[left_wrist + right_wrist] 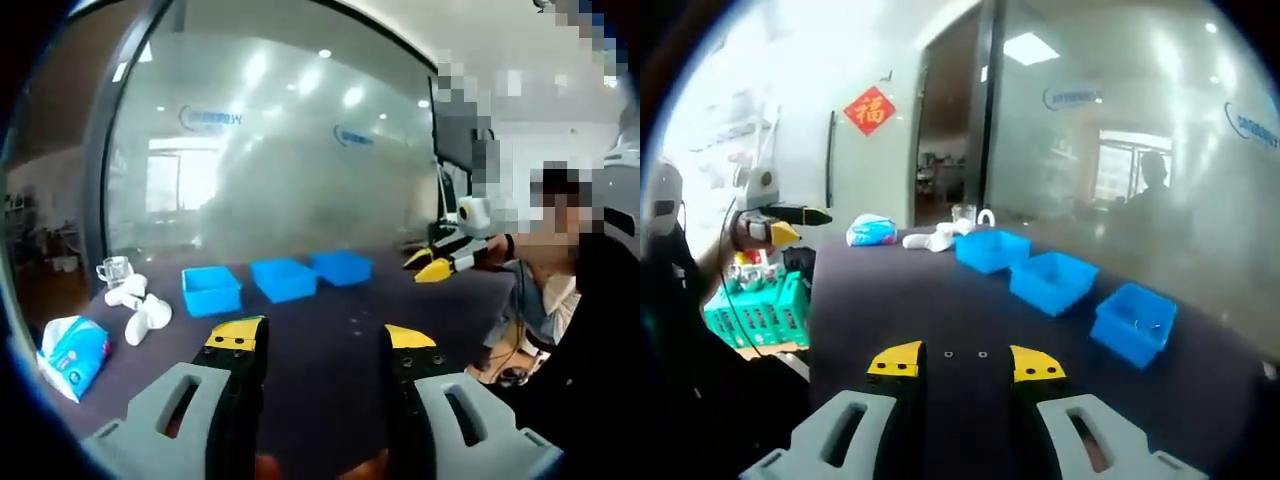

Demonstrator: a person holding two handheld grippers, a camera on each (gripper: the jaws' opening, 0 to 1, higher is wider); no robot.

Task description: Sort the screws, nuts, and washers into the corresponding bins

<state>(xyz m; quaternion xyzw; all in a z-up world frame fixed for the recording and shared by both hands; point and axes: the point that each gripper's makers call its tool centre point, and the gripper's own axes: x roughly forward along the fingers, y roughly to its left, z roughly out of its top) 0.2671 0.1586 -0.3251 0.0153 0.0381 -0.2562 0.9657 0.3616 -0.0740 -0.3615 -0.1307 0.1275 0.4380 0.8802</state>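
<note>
Three blue bins stand in a row on the dark table: bin point(211, 290), bin point(283, 279) and bin point(342, 267). In the right gripper view they are bin point(992, 250), bin point(1053, 281) and bin point(1134, 322). Two small metal parts point(948, 353) point(982, 353) lie on the table just ahead of my right gripper point(967, 362), which is open and empty above them. My left gripper point(322, 335) is open and empty over the near table, short of the bins. The right gripper point(432, 265) also appears at the table's right side. The left gripper point(790, 225) also appears at the far left.
A tissue pack point(72, 352), white objects point(140, 305) and a glass cup point(115, 268) sit at the table's left end. A person point(560, 300) stands at the table's right edge. Green crates point(760, 310) stand off the table's left side. A glass wall runs behind the bins.
</note>
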